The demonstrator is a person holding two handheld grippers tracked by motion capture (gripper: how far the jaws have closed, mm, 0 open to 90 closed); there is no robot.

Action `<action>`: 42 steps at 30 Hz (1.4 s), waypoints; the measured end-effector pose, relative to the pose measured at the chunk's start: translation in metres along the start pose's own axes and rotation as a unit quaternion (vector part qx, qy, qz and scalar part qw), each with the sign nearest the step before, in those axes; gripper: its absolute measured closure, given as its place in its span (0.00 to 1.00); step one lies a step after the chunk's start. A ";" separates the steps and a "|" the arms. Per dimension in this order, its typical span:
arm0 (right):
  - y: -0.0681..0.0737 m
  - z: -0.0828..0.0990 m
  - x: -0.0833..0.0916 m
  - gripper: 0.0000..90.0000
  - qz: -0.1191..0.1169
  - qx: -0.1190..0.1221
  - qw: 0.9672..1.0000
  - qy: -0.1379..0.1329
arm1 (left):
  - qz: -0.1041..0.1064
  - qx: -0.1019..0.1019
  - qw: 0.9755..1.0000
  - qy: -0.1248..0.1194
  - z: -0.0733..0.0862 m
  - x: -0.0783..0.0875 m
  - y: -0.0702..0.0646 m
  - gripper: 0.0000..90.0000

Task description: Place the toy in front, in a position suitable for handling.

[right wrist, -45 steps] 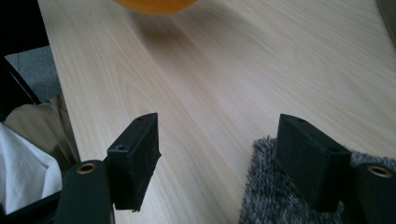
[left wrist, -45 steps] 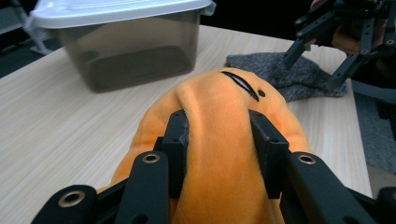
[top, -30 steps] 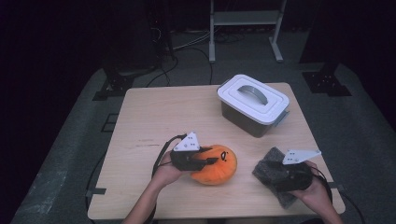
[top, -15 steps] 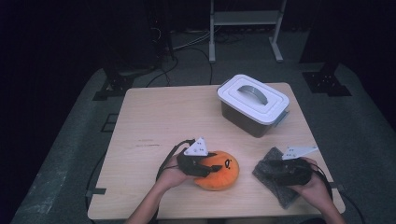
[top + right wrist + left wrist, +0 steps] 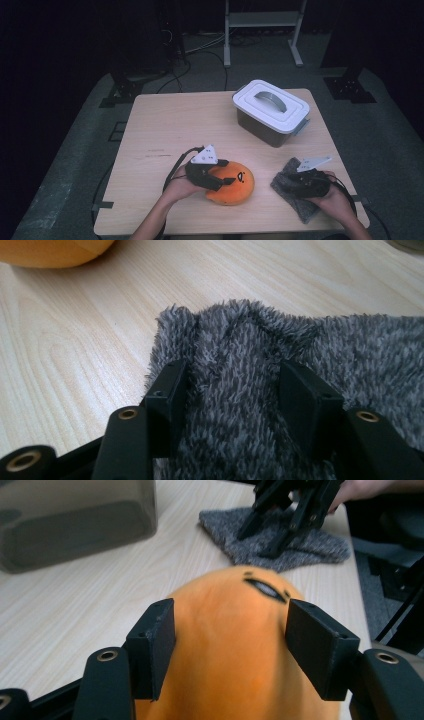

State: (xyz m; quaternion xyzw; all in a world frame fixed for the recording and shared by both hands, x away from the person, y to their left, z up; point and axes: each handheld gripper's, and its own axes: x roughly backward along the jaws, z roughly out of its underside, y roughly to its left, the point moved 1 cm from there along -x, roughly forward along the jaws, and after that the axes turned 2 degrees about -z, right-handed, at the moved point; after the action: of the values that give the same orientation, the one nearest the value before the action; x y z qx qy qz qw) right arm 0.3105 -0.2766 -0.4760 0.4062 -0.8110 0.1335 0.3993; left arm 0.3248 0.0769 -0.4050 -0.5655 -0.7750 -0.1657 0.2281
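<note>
An orange round plush toy (image 5: 237, 184) with a small face lies near the table's front middle. My left gripper (image 5: 219, 179) reaches over it from the left. In the left gripper view the toy (image 5: 235, 645) bulges between the two spread pads (image 5: 152, 650), which touch its sides; the gripper (image 5: 230, 630) is open. A grey fuzzy cloth (image 5: 305, 212) lies at the front right. My right gripper (image 5: 291, 185) rests on it, open, jaws pressed down either side of a raised fold of the cloth (image 5: 260, 355). Farther off, the left gripper view shows that gripper (image 5: 280, 527) on the cloth (image 5: 310, 550).
A lidded box (image 5: 270, 112) with a white top and grey handle stands at the back right of the wooden table (image 5: 170, 125); its dark wall (image 5: 75, 525) is seen in the left gripper view. A metal stand and cables sit on the floor beyond.
My left gripper has slid right, further over the orange toy, so the jaws now straddle it. My right gripper has shifted a little left and lower onto the cloth.
</note>
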 end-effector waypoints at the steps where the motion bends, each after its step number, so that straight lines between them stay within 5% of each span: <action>1: 0.001 0.000 0.000 0.49 0.002 0.001 1.000 0.001 | -0.002 -0.001 1.000 0.000 0.000 0.002 0.000 0.39; 7: 0.006 -0.002 -0.002 0.48 0.021 0.020 0.999 0.013 | -0.010 -0.011 1.000 0.017 0.009 0.014 -0.001 0.27; 14: 0.005 -0.002 -0.002 0.51 0.020 0.026 0.999 0.016 | -0.009 0.014 1.000 0.024 0.029 0.016 0.006 0.21; 22: 0.009 -0.005 -0.001 0.72 0.015 0.030 0.999 0.029 | -0.008 0.024 0.999 0.023 0.038 0.012 0.004 0.26; 27: 0.003 -0.005 0.000 0.85 0.013 -0.001 1.000 0.024 | -0.018 0.020 0.999 0.018 0.041 0.010 0.002 0.26; 33: -0.006 -0.005 0.003 0.88 -0.019 -0.057 0.998 0.020 | -0.017 0.025 0.999 0.013 0.044 0.007 0.001 0.28; 36: -0.005 -0.009 0.007 0.89 -0.028 -0.051 0.998 0.015 | -0.017 0.023 0.999 0.014 0.043 0.006 0.001 0.30; 42: 0.012 -0.037 0.025 0.89 -0.057 -0.025 0.997 -0.037 | -0.018 0.022 1.000 0.013 0.042 0.005 0.000 0.30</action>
State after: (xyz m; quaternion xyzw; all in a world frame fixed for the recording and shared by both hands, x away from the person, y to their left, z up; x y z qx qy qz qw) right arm 0.3128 -0.2632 -0.4315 0.4466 -0.8037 0.0749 0.3860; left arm 0.3169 0.1024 -0.4381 -0.5441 -0.7854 -0.1599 0.2479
